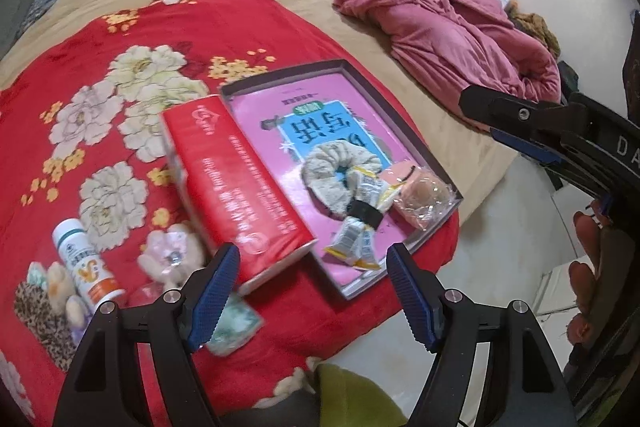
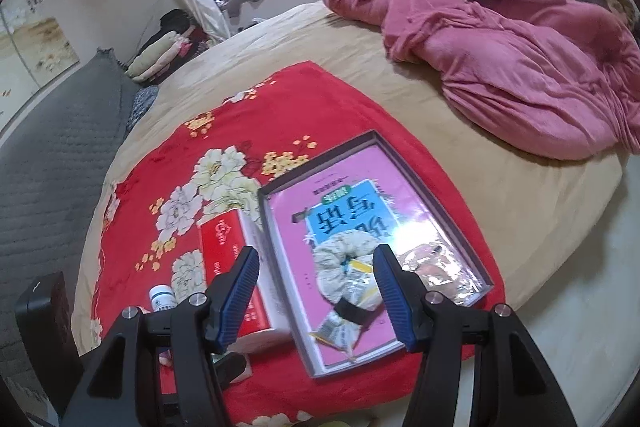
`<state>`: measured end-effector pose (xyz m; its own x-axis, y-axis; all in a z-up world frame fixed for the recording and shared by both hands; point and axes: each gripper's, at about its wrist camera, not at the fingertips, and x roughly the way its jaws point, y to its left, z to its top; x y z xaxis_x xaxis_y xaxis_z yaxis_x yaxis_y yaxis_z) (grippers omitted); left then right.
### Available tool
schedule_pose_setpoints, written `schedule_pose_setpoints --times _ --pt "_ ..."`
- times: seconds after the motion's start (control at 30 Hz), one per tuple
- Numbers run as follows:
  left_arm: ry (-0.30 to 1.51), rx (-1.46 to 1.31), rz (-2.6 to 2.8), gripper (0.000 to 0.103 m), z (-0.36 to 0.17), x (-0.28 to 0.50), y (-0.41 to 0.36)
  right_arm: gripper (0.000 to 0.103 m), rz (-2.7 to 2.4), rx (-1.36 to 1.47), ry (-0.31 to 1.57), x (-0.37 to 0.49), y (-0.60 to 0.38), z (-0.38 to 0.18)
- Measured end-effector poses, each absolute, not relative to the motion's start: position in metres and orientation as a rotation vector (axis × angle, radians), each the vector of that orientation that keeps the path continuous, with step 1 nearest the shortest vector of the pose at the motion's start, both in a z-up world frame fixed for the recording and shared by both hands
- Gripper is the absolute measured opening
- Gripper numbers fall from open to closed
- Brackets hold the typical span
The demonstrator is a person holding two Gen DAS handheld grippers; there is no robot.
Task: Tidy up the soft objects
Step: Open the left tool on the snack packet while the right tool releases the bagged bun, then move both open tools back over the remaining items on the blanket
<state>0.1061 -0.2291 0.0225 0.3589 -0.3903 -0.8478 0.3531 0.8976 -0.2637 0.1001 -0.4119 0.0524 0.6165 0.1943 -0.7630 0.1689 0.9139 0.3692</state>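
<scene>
Bedroom; tan bed (image 2: 500, 195) carrying red floral blanket (image 1: 132, 39), crumpled pink quilt (image 2: 500, 39) at far right. Left to right on blanket: white bottle (image 1: 86, 261), pale plush items (image 1: 170, 255), red box (image 1: 236, 183), shallow tray (image 1: 404, 115) with pink lining. Cream scrunchie (image 1: 340, 167) inside tray, near end, long axis toward camera, tagged end nearest. Left gripper (image 1: 312, 297) spread wide, empty. Right gripper (image 2: 316, 297) likewise spread, empty, above tray.

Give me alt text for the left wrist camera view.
Open left gripper hovers over a red floral blanket, above a shallow tray holding a cream scrunchie and a wrapped item; a red box lies beside it.
</scene>
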Motion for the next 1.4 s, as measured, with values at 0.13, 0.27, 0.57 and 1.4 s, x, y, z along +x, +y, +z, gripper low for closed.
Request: schedule_pose_setpoints --times 0.13,0.27,0.57,1.4 --pt "1.096 -0.063 -0.458 0.077 0.025 0.104 -0.207 0.058 0.043 0.418 0.908 0.101 -0.394 0.060" --pt "1.080 -0.083 -0.440 0.077 0.030 0.101 -0.186 0.058 0.075 0.392 0.904 0.102 -0.374 0.067" --pt "1.053 -0.156 -0.378 0.077 0.038 0.093 -0.121 0.058 0.163 0.338 0.902 0.099 -0.323 0.082" --pt "1.043 -0.295 -0.154 0.077 0.021 0.057 0.037 0.058 0.328 0.172 0.978 0.069 -0.215 0.073"
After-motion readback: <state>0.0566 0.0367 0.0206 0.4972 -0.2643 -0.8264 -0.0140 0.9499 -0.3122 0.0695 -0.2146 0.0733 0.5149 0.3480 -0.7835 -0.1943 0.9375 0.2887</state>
